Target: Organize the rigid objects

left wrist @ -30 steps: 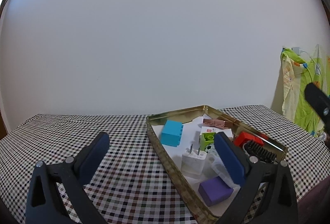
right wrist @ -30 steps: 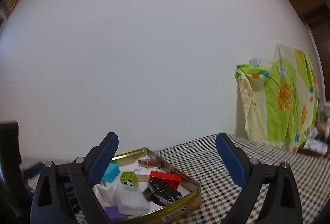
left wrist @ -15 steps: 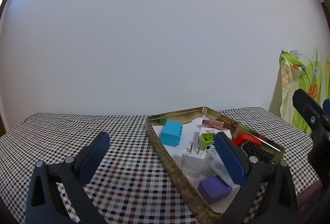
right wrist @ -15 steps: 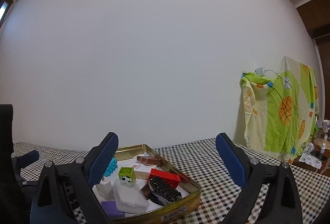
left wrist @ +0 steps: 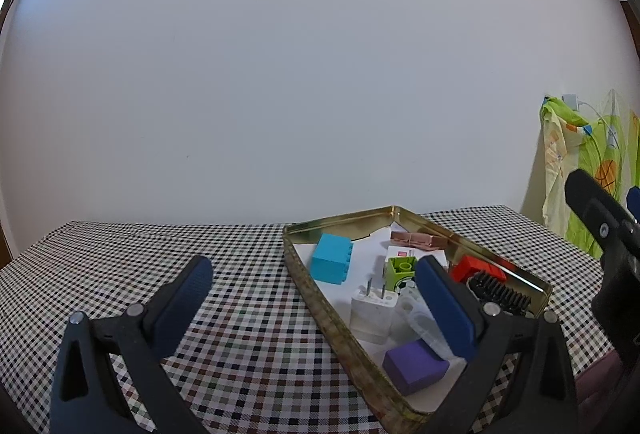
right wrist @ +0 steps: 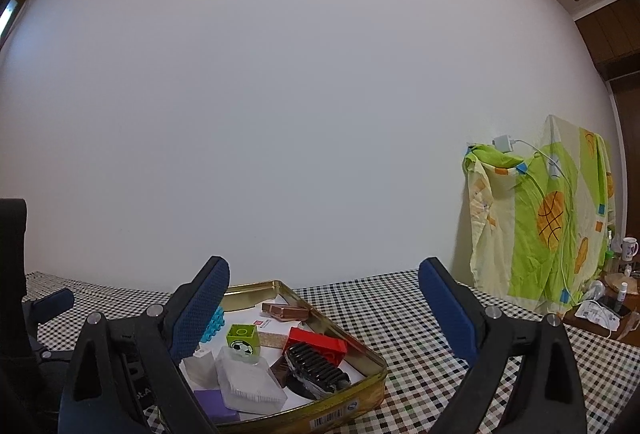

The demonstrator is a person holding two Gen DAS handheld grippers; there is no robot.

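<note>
Gold metal, the tin sits on the checked tablecloth with the small hard things heaped inside it: a blue block, a green cube, a white plug, a purple block, a clear plastic case, a red block, a black comb and a pink clip.

In the left wrist view the tin lies at about two o'clock from the left gripper, its long axis running away toward one o'clock; the right-hand finger already overlaps the tin, with the plug just beside it. In the right wrist view the tin lies at about eight o'clock from the right gripper, mostly under the left-hand finger.

Both grippers are spread wide, hold nothing and touch nothing. I judge the left one nearer to the plug and purple block, the right one nearer to the comb and red block.
</note>
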